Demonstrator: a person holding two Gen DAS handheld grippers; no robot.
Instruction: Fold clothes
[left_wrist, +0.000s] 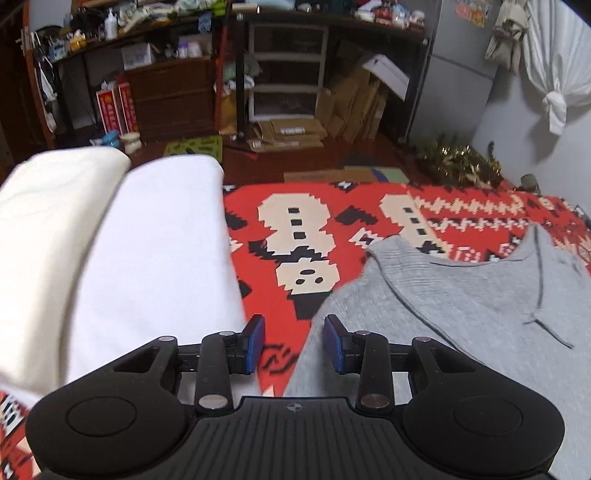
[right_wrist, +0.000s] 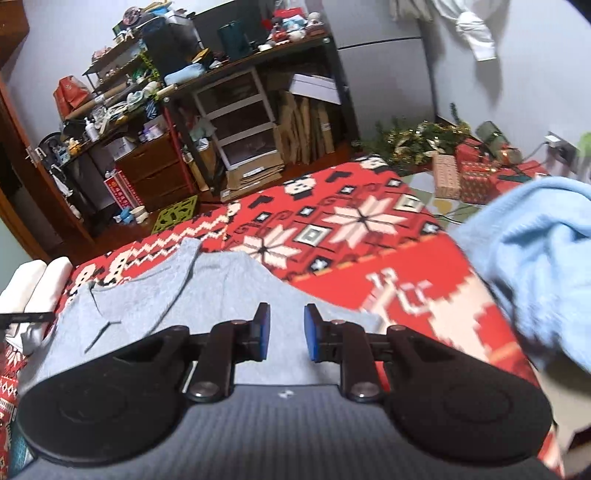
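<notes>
Here the soft grey knit sweater (left_wrist: 461, 295) lies flat on the red patterned blanket (left_wrist: 280, 206), at two o'clock of the left gripper (left_wrist: 294, 341). Both it and the right gripper (right_wrist: 286, 334) are spread, empty. The sweater looks light and floppy; its hem corners are likely best to pinch.

Shirt (left_wrist: 461, 306) on blanket (left_wrist: 314, 229), folded stack (left_wrist: 110, 258) left, bundle (right_wrist: 535, 266) right
</notes>
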